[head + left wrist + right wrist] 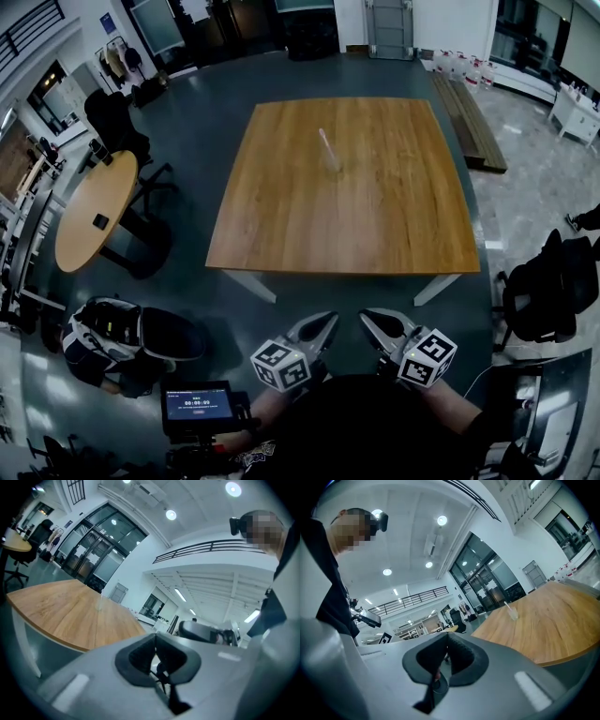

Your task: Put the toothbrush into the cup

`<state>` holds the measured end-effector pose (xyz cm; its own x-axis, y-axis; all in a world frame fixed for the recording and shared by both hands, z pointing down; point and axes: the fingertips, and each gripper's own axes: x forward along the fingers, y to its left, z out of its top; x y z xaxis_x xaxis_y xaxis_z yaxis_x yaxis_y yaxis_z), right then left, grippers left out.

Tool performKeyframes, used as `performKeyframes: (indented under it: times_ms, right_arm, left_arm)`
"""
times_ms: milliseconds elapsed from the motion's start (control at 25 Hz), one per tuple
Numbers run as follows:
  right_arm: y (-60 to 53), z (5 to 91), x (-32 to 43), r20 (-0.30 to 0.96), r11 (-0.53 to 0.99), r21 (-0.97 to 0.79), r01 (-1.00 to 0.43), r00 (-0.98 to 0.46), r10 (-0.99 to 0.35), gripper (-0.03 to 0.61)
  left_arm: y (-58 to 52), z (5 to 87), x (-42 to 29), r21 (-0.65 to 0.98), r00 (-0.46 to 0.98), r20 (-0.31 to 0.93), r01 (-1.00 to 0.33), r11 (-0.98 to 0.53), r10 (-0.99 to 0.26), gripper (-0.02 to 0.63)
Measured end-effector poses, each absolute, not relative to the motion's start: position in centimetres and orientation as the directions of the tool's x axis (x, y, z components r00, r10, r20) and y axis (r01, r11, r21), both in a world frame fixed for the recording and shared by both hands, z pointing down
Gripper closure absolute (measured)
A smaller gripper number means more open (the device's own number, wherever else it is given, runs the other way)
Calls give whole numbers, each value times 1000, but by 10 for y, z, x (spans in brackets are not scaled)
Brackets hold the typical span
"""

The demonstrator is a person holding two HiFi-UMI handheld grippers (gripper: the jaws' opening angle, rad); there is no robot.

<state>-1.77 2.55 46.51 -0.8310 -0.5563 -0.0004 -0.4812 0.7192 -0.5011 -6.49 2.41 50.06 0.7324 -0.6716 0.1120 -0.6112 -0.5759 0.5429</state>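
A clear cup (335, 166) stands upright near the middle of the square wooden table (375, 225), and a pale toothbrush (324, 143) leans in it with its top end sticking out. The cup (99, 603) looks small and far off in the left gripper view; the right gripper view also shows the cup (513, 613) and the toothbrush (506, 605). My left gripper (323, 325) and right gripper (371, 321) are held side by side close to my body, short of the table's near edge. Both are shut and hold nothing.
A round wooden table (94, 211) with black chairs stands at the left. A backpack (112, 337) lies on the floor near my left side, beside a small screen (197, 405). A black chair (548, 291) is at the right and a long bench (469, 117) beyond the table.
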Motion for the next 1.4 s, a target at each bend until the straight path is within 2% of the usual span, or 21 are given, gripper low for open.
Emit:
performKeyframes:
  times_ms: [1400]
  right_arm:
    - [25, 464, -19, -7, 724, -513, -460, -842, -540, 574]
  left_arm:
    - [28, 497, -68, 543, 719, 100, -619, -568, -688, 613]
